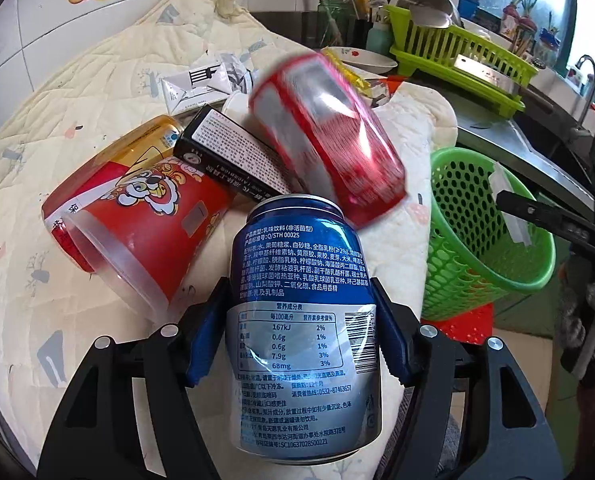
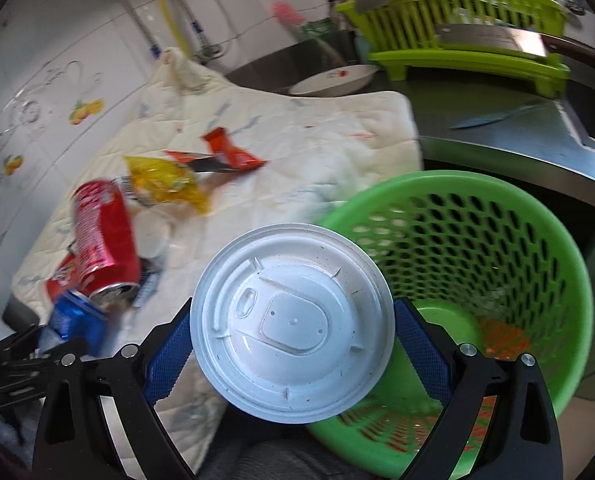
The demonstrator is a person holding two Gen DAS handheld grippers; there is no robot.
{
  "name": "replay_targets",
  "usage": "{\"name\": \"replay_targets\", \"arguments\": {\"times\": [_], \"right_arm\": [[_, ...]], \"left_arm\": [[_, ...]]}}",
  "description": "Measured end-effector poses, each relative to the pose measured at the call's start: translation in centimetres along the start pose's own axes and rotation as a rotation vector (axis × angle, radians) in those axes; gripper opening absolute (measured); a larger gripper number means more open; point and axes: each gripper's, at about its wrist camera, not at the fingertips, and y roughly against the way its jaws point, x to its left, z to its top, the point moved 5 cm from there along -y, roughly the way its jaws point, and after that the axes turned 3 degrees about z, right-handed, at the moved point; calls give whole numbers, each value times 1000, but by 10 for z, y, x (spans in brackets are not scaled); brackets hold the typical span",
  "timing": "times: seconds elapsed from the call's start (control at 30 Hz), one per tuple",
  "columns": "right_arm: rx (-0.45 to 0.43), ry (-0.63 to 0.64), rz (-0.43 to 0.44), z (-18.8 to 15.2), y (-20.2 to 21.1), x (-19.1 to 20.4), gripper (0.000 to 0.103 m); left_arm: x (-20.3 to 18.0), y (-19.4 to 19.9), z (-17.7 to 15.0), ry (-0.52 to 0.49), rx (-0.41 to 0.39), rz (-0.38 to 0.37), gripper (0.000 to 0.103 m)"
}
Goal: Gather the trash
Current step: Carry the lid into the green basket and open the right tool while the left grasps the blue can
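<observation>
The big cream quilted cloth (image 1: 97,92) fills the left and middle of both views, with trash lying on it. The round green plastic basket with holes (image 2: 497,240) sits at the lower right of the right wrist view, just past the cloth's edge (only a little orange shows at its bottom).

The red paper noodle tub with a cartoon face (image 1: 137,216) lies on its side at middle left in the left wrist view, and a blurry red drink can (image 1: 325,132) is tipped just above the middle.

The left gripper (image 1: 303,320) squeezes the blue metal drink can (image 1: 301,320) tight at the bottom middle. The right gripper (image 2: 293,332) pinches the round white plastic cup lid (image 2: 293,320) by its edges.

I think the drop comes next. Move each gripper right over the basket mouth before letting go, and go low so nothing bounces out
</observation>
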Motion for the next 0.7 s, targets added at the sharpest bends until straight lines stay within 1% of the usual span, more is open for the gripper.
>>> {"name": "replay_targets", "arguments": {"times": [0.37,0.7], "right_arm": [[52,-44,-121,-14,-18,-35,91],[85,-78,-135,-23,-26,-48,92]], "left_arm": [[1,4,-1,-1,-6,-5,66],[0,8,-1,-5,-18,-9,66]]}}
